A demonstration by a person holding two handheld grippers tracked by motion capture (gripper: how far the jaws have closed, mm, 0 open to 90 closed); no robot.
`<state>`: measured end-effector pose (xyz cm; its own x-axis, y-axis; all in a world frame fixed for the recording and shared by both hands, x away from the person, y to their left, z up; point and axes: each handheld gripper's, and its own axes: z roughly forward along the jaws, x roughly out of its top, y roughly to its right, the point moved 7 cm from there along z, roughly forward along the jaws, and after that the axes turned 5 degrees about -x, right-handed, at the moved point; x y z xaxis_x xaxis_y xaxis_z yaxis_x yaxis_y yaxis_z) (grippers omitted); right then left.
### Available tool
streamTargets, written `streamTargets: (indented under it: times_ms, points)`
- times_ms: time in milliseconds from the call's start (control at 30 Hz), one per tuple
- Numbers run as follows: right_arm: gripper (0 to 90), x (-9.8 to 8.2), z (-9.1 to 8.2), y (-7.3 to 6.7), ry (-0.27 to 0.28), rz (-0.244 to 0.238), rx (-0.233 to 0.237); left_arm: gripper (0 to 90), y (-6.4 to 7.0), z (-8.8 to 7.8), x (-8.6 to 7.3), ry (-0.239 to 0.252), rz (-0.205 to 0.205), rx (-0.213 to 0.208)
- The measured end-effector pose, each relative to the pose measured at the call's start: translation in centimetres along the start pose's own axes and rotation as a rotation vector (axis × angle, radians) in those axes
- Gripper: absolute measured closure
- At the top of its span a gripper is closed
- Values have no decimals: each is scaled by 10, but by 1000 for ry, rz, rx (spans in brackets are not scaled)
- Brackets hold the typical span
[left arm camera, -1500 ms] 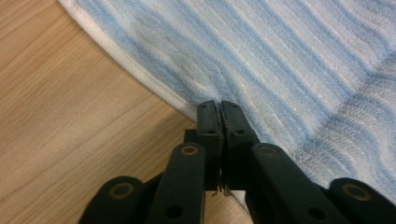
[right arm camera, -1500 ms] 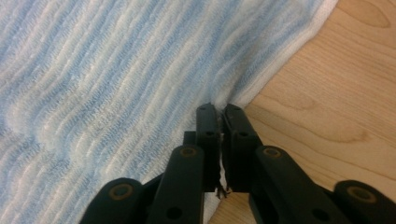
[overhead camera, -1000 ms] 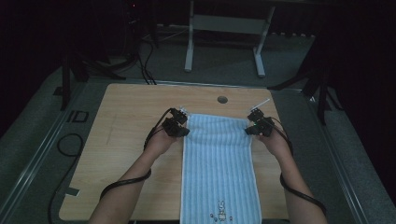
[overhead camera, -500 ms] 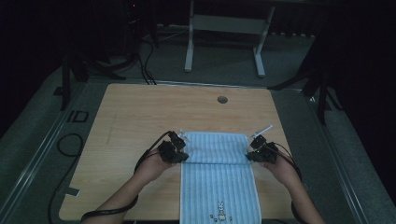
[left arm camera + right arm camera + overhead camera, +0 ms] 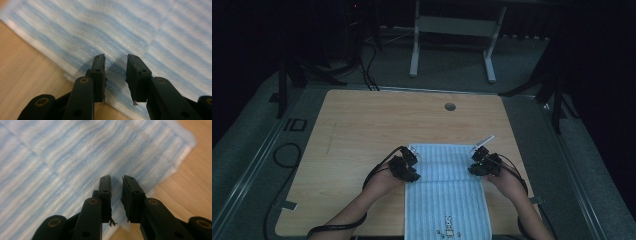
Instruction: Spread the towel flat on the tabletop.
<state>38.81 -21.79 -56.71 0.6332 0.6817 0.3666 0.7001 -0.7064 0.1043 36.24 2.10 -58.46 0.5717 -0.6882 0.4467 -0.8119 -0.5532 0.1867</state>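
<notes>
So the blue-and-white striped towel (image 5: 446, 195) lies flat on the wooden surface (image 5: 357, 130), near edge hanging toward the person. Left gripper (image 5: 408, 166) and right gripper (image 5: 479, 164) sit at its folded far corners, jaws just opened narrowly, gripping nothing.

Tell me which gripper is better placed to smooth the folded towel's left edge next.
Left, probably: the left gripper sits open at the striped towel's left edge, while the right gripper is at the opposite edge.

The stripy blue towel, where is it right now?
In the high view, the stripy blue towel lies flat on the wooden table, at its near edge, between the left gripper and right gripper.
</notes>
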Motion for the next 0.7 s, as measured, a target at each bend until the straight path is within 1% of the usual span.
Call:
streamTargets:
  times_ms: [67, 100, 133, 167, 200, 233, 267, 300, 367, 433, 467, 500, 567, 633, 700]
  points:
    - [770, 1, 12, 2, -30, -1, 0, 687, -5, 5, 2, 14, -24, -15]
    - [771, 1, 17, 2, -42, 3, 1, 688, -7, 4, 3, 16, -29, -14]
    - [771, 3, 20, 4, -40, 8, 4, 688, -10, 5, 5, 16, -30, -2]
    - [770, 5, 21, 5, -33, 21, 9, 687, -13, 5, 6, 12, -27, 6]
    - [771, 7, 22, 7, -35, 24, 12, 687, -16, 5, 8, 11, -30, 13]
    - [771, 7, 22, 7, -35, 24, 12, 687, -16, 5, 8, 11, -30, 13]
    - [770, 12, 25, 11, -35, 32, 15, 687, -23, 5, 11, 9, -36, 28]
    - [770, 14, 26, 12, -36, 36, 16, 687, -26, 5, 12, 9, -44, 29]
    - [770, 20, 28, 15, -42, 34, 13, 688, -32, 5, 15, 14, -52, 47]
    - [769, 25, 31, 18, -47, 37, 11, 688, -38, 5, 18, 17, -62, 53]
    - [769, 25, 31, 18, -47, 37, 11, 688, -38, 5, 18, 17, -62, 53]
    - [769, 29, 32, 20, -49, 37, 7, 688, -44, 5, 20, 20, -75, 58]
    - [767, 37, 36, 24, -51, 42, 4, 687, -51, 5, 23, 17, -87, 67]
    - [767, 43, 39, 28, -51, 49, 7, 687, -57, 4, 26, 2, -90, 77]
    - [767, 48, 41, 31, -49, 54, 4, 687, -61, 4, 28, -6, -90, 95]
